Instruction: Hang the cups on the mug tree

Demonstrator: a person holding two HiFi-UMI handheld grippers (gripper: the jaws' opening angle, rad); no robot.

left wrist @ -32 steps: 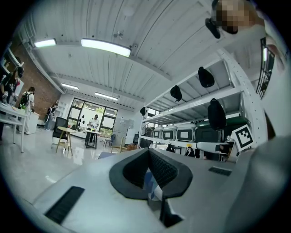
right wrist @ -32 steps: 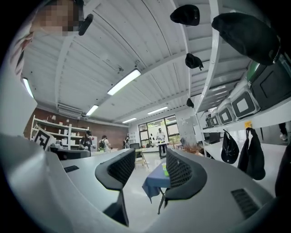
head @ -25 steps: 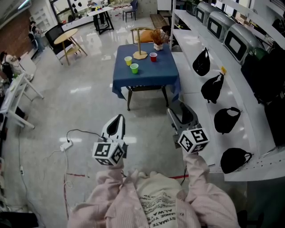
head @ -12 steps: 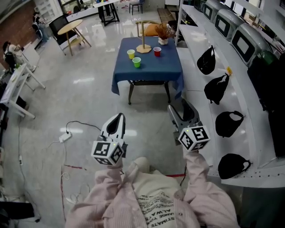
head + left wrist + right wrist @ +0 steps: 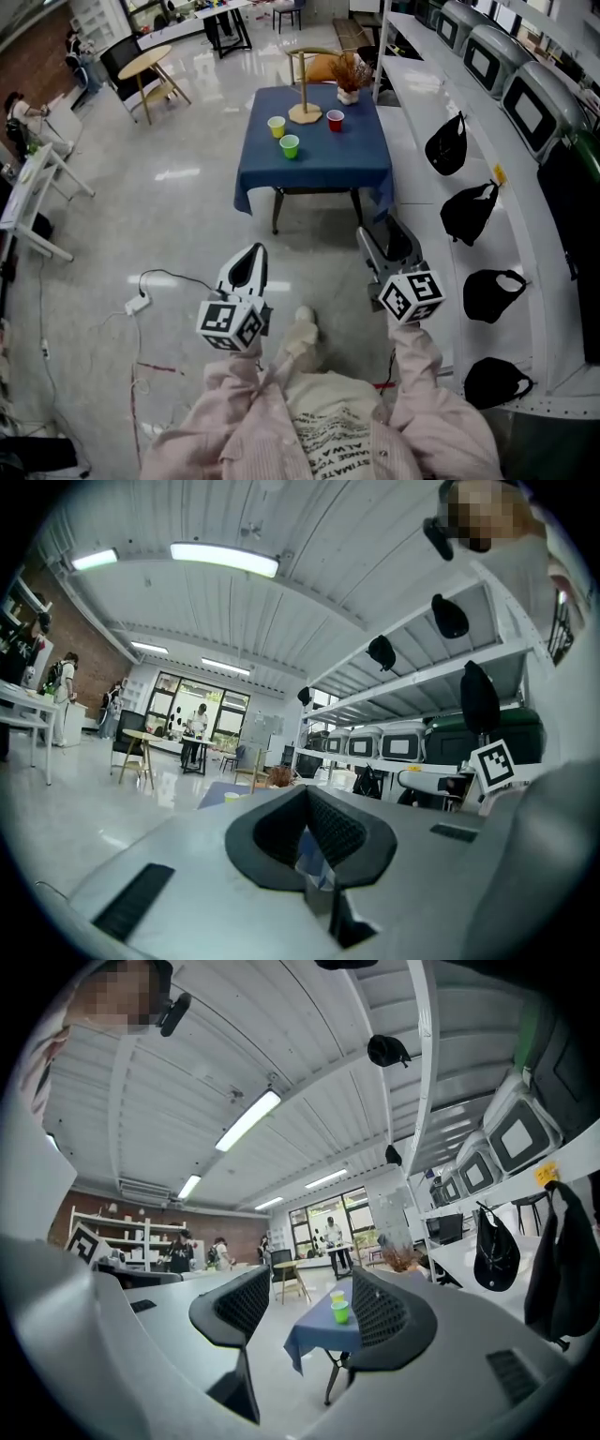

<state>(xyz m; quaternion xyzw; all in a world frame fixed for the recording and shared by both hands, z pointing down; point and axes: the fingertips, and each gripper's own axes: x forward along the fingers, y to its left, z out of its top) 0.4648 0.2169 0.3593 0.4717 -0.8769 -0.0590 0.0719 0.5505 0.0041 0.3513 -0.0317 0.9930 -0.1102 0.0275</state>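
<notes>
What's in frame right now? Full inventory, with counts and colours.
table: 1, blue cloth, ahead of the person
mug tree: 1, wood, far side of the table, no cup on it
cups: 3, yellow cup, green cup, red cup, upright on the table
potted dried plant: 1, brown, table's far right corner
shelving: 1, white, right side
black bags: 4, along the shelving
grey machines: at least 3, top shelf
round table: 1, light wood, far left
power strip: 1, white, floor at left
left gripper: white, black pads, jaws together, empty
right gripper: same colours, jaws apart, empty
sleeves: 2, pink, bottom
</notes>
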